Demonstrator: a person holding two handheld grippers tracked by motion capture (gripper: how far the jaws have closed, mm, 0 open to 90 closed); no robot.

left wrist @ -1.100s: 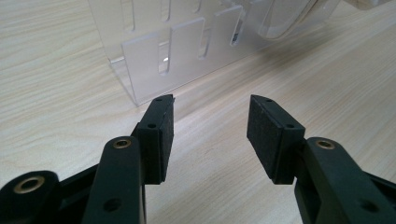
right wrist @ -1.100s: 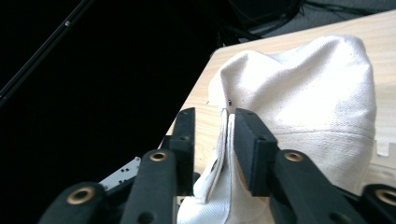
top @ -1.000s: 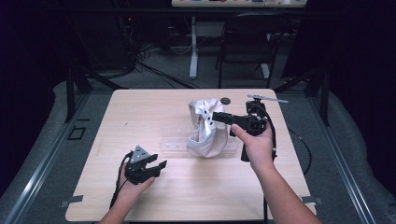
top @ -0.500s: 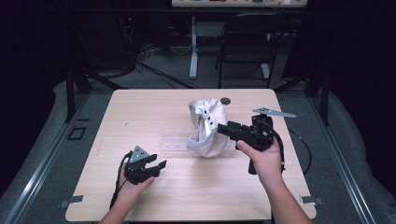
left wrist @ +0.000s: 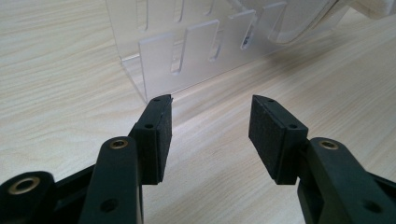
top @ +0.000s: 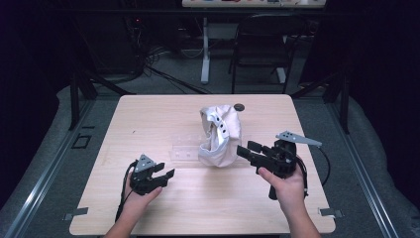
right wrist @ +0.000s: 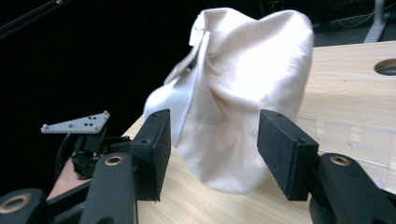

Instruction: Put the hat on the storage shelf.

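Wooden table (top: 148, 124) carries a white cloth bag (top: 220, 135) standing near its middle, draped on a clear slotted rack (left wrist: 187, 51). Right of the bag, the right gripper (top: 253, 151) aims at it, jaws apart and empty. Left gripper (top: 163, 172) rests left of it, likewise spread. Likely an approach; next comes a pinch on loose fabric.

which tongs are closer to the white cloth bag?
The right tongs: their open jaws point at the white cloth bag beside them. The left tongs sit farther off, facing the clear slotted stand.
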